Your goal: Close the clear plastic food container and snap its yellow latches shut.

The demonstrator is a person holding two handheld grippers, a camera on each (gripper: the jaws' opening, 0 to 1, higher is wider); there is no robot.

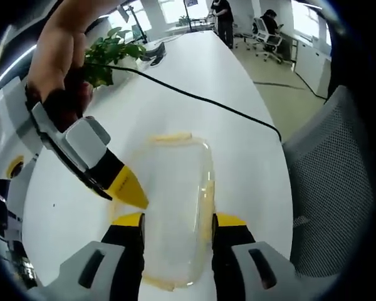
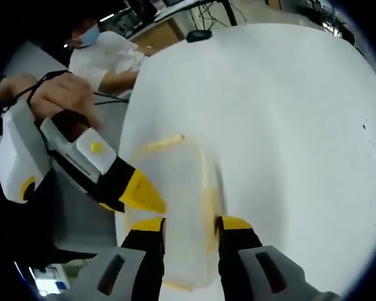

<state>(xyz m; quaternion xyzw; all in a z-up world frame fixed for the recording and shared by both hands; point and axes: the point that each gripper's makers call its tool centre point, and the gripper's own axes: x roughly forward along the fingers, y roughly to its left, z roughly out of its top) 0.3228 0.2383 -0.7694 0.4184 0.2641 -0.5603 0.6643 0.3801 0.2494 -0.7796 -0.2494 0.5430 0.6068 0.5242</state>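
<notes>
Clear plastic food container (image 1: pixel 175 207) lies on the white table (image 1: pixel 238 157), lid on. My left gripper (image 1: pixel 177 227) straddles it, jaws spread to either side of its walls; whether they press it I cannot tell. My right gripper (image 2: pixel 189 229) likewise brackets the container (image 2: pixel 175 207) from the opposite end, jaws apart, contact unclear. A yellow latch (image 1: pixel 172 137) shows at the far end in the left gripper view; another yellow latch (image 2: pixel 161 143) in the right gripper view. Left gripper view alone adds a black cable (image 1: pixel 200 97) across the table, a green plant (image 1: pixel 109 56) and a grey mesh chair (image 1: pixel 338 188). Right gripper view adds a seated person (image 2: pixel 113 56) beyond the table edge
</notes>
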